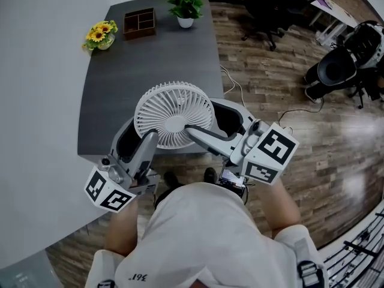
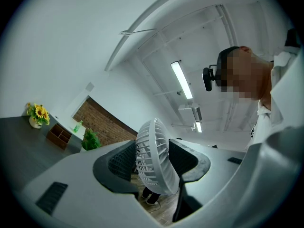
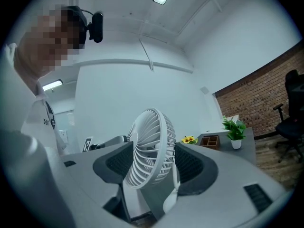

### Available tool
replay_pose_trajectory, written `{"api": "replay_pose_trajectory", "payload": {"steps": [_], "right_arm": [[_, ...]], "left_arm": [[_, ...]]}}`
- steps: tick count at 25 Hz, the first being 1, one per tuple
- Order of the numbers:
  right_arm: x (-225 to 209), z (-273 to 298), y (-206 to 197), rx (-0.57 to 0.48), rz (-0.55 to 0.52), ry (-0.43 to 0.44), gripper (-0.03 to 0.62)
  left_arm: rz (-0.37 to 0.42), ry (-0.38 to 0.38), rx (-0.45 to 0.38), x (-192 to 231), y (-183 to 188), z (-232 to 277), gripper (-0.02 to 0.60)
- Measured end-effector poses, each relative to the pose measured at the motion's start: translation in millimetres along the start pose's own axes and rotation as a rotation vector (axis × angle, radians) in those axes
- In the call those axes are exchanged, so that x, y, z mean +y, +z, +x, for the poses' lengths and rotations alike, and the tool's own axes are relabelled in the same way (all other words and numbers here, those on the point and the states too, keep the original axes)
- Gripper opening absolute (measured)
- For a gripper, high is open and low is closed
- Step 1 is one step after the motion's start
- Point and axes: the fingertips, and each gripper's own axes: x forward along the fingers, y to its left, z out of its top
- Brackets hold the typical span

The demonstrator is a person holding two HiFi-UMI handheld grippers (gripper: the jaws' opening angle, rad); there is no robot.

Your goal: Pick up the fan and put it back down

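White desk fan [image 1: 173, 114]: hanging in the air between both grippers, clear of the grey counter [image 1: 150, 59] lying beyond them. Left gripper [image 1: 137, 139] and right gripper [image 1: 219, 123] are each pinching its grille from opposite sides. Pick-up is looking complete; setting down is remaining.

light: bright, even, from ceiling tube [image 2: 182, 80] | glare: sheen on wood floor [image 1: 354, 131] | shadows: soft | optics: fisheye warp, black corners in gripper views | focus: fan [image 3: 149, 148] sharp
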Motion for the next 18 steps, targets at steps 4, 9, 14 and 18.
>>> {"api": "replay_pose_trajectory", "payload": {"steps": [4, 9, 14, 18], "right_arm": [[-5, -7, -2, 0.002, 0.002, -0.015, 0.282], [-11, -20, -8, 0.01, 0.012, -0.03, 0.282], [-18, -36, -15, 0.023, 0.008, -0.041, 0.282], [-30, -45, -18, 0.03, 0.017, -0.043, 0.282]], "left_arm": [[-0.006, -0.01, 0.016, -1, -6, 6, 0.233], [-0.013, -0.017, 0.041, -8, -18, 13, 0.233], [-0.016, -0.018, 0.063, -15, -34, 22, 0.233], [-0.026, -0.015, 0.078, -17, -45, 33, 0.234]]}}
